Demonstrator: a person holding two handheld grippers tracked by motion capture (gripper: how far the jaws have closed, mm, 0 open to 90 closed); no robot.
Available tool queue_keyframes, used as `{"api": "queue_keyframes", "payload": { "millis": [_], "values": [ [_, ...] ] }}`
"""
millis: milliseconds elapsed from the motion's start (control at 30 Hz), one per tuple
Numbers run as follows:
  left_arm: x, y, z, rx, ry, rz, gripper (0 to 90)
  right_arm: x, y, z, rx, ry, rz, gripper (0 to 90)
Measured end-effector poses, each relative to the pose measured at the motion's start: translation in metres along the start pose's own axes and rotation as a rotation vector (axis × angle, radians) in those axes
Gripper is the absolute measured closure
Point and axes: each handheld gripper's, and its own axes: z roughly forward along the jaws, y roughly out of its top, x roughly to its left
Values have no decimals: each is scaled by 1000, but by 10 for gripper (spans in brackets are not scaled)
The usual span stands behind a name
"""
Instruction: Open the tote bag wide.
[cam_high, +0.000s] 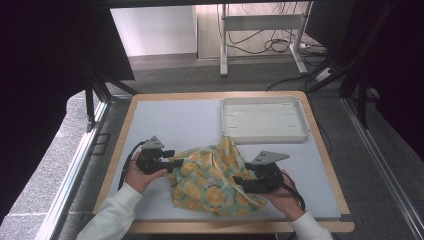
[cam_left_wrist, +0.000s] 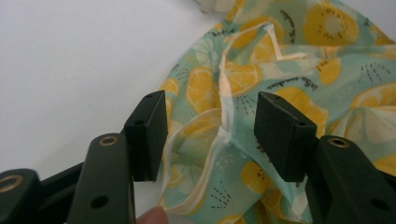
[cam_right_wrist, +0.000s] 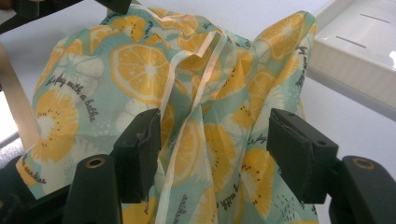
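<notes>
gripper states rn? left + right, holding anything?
Left gripper: open, jaws astride a hemmed fold of the lemon-print cloth, not clamped.
Right gripper: open, the cloth's fold between its jaws, pads not pressing.

Thin printed cloth (cam_high: 210, 175); glossy plastic tray (cam_high: 264, 134)

lab: curtained rig (cam_high: 45, 75), trailing cables (cam_high: 270, 46)

We see wood-edged table (cam_high: 320, 145) with pale blue-grey top, grey carpet floor (cam_high: 200, 75) beyond. White metal stand legs (cam_high: 223, 45) at back, black cables (cam_high: 272, 45) tangled under them, white wall panel (cam_high: 152, 30). Dark curtains (cam_high: 40, 75) both sides.
</notes>
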Motion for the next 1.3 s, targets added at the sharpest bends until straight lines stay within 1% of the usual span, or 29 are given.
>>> {"api": "queue_keyframes", "payload": {
  "millis": [100, 167, 300, 333, 400, 433, 500, 600, 667, 767, 867, 1100, 1233, 1267, 1300],
  "values": [
    [0, -1, 3, 24, -30, 8, 460, -1, 0, 0, -4, 2, 4, 351],
    [-1, -3, 5, 44, -50, 22, 467, -2, 0, 0, -6, 2, 9, 351],
    [-6, -4, 9, 81, -62, 52, 475, -4, -1, -1, -6, 0, 13, 350],
    [-7, -4, 10, 89, -66, 58, 491, -4, -1, -1, -7, 0, 16, 349],
    [-8, -5, 11, 99, -68, 73, 592, -5, -1, -2, -7, -3, 17, 349],
    [-9, -5, 12, 101, -73, 78, 592, -5, -1, -2, -7, -3, 17, 349],
    [-10, -5, 12, 100, -74, 95, 680, -6, -2, -1, -8, -5, 21, 349],
    [-10, -5, 9, 85, -107, 101, 797, -7, -3, -1, -4, -7, 25, 349],
    [-10, -5, 7, 83, -124, 108, 864, -7, -3, 0, 5, -8, 33, 349],
    [-11, -6, 6, 87, -144, 109, 877, -8, -3, 0, 5, -9, 33, 349],
    [-12, -7, 1, 72, -149, 104, 882, -8, -3, 0, 5, -9, 32, 349],
    [-12, -9, -23, 2, -169, 84, 884, -8, -1, 0, -1, -9, 33, 357],
    [-14, -11, -28, -8, -177, 86, 884, -4, 0, 5, 17, 9, 15, 376],
    [-14, -11, -28, -9, -178, 85, 883, -2, 1, 8, 31, 19, 2, 386],
    [-14, -12, -29, -8, -178, 86, 883, 0, 1, 9, 40, 26, 0, 392]
  ]
}}
